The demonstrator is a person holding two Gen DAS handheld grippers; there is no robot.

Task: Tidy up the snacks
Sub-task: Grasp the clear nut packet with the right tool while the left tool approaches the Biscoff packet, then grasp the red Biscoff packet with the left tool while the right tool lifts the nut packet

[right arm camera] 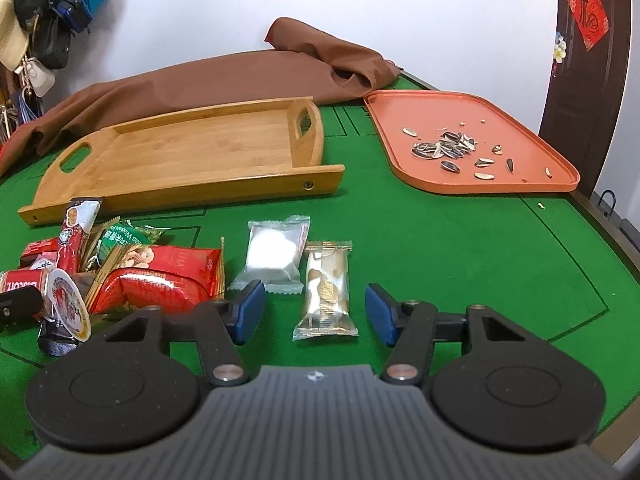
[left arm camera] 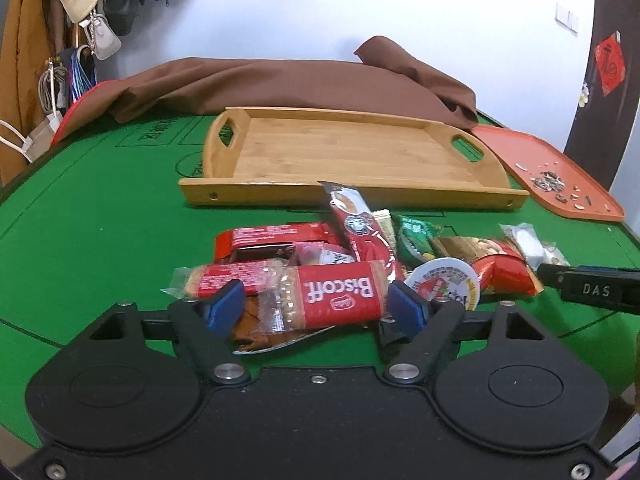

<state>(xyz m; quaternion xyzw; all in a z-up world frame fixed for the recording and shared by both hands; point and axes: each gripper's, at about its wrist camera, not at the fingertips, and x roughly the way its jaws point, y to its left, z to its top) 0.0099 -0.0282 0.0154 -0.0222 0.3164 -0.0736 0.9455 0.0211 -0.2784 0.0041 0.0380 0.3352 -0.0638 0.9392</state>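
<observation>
My left gripper [left arm camera: 316, 306] has its jaws wide around the Biscoff packet [left arm camera: 338, 294] at lower centre, pads not pressing; closing here could also pinch the crinkly wrappers beneath and drag the heap. My right gripper [right arm camera: 314, 312] straddles the gold-patterned snack packet [right arm camera: 326, 290] on the green desk [right arm camera: 460, 248], open; the bamboo tray [right arm camera: 192, 148] waits empty.
</observation>
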